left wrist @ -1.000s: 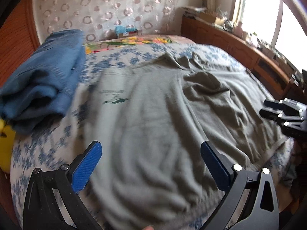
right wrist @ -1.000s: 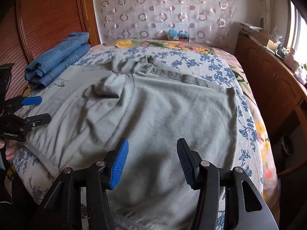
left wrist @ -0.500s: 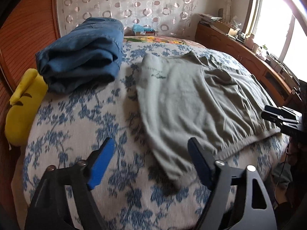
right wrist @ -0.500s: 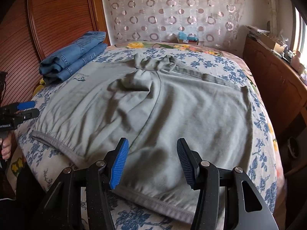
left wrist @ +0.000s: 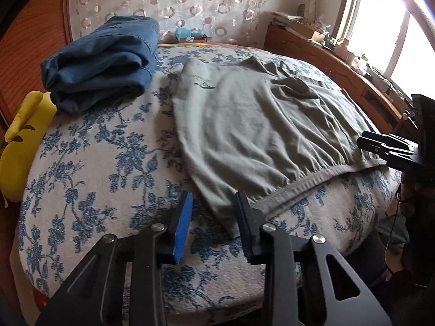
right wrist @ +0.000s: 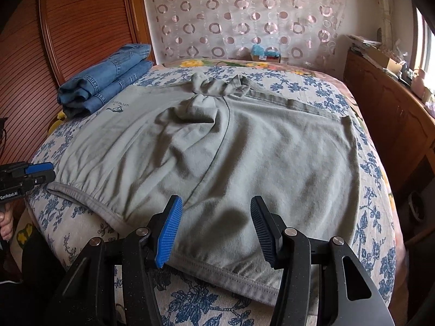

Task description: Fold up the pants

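From the left wrist, the left claw stood spread at the near edge of the bed, straddling the waistband corner of the grey pants without yet pinching it; it would do best to bite the elastic hem.

From the right wrist, the right claw hung spread above the waistband, apart from it. It should, I judged, grip the hem before lifting.

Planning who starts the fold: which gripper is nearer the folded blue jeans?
Left. The left gripper sits at the grey pants' waistband corner on the jeans' side; the right gripper is at the opposite end.
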### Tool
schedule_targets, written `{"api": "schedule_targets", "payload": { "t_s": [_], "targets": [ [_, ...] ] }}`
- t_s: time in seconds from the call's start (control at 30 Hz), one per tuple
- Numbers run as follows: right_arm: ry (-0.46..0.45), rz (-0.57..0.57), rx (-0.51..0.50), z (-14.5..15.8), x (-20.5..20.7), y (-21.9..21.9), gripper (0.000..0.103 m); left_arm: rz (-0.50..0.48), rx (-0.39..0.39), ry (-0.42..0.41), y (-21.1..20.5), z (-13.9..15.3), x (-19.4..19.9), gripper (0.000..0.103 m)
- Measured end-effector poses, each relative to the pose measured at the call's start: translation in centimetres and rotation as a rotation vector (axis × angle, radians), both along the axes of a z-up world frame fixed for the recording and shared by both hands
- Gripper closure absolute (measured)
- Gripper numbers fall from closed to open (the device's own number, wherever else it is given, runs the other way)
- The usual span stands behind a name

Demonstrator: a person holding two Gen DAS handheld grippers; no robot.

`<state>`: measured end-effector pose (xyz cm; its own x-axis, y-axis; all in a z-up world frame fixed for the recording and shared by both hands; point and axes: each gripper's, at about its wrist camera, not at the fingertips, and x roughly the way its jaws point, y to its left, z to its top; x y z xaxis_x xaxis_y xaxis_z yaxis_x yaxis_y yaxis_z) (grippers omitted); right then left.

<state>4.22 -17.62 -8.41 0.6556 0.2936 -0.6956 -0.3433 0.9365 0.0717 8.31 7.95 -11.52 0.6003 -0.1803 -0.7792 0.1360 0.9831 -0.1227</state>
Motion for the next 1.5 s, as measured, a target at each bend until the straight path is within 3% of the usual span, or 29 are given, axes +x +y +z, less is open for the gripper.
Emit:
{"api": "schedule_targets", "payload": {
  "t_s": [0.13,0.2,0.27,0.37,0.63,1.17,1.5],
  "targets": [
    [0.006,0.003,0.007,-0.3,0.0,0.1,0.049,0.002,0.019,-0.011,-0.3,0.0,0.1,0.07],
    [0.005,0.004,0.008,-0.5,0.1,0.2,0.049,0.004,0.034,-0.017,-0.4,-0.1,0.2,0.077],
    [0.006,0.001,0.008,-0.6,0.2,0.3,0.049,0.001,0.025,-0.022,-0.3,-0.1,0.3,0.095],
    [0.003,-0.001,0.014,-0.7,0.3,0.2,0.049,-0.007,0.007,-0.027,-0.5,0.0,0.4,0.1],
    [-0.003,-0.021,0.039,-0.6,0.2,-0.8,0.049,-0.052,-0.021,-0.082,-2.2,2.4,1.4,0.1],
    [-0.043,-0.068,0.073,0.9,1.0,-3.7,0.049,-0.228,-0.034,-0.187,-10.0,8.4,6.7,0.101],
    [-0.037,-0.078,0.075,0.4,1.0,-3.9,0.049,-0.262,-0.071,-0.172,-11.8,8.3,8.1,0.101]
  ]
}}
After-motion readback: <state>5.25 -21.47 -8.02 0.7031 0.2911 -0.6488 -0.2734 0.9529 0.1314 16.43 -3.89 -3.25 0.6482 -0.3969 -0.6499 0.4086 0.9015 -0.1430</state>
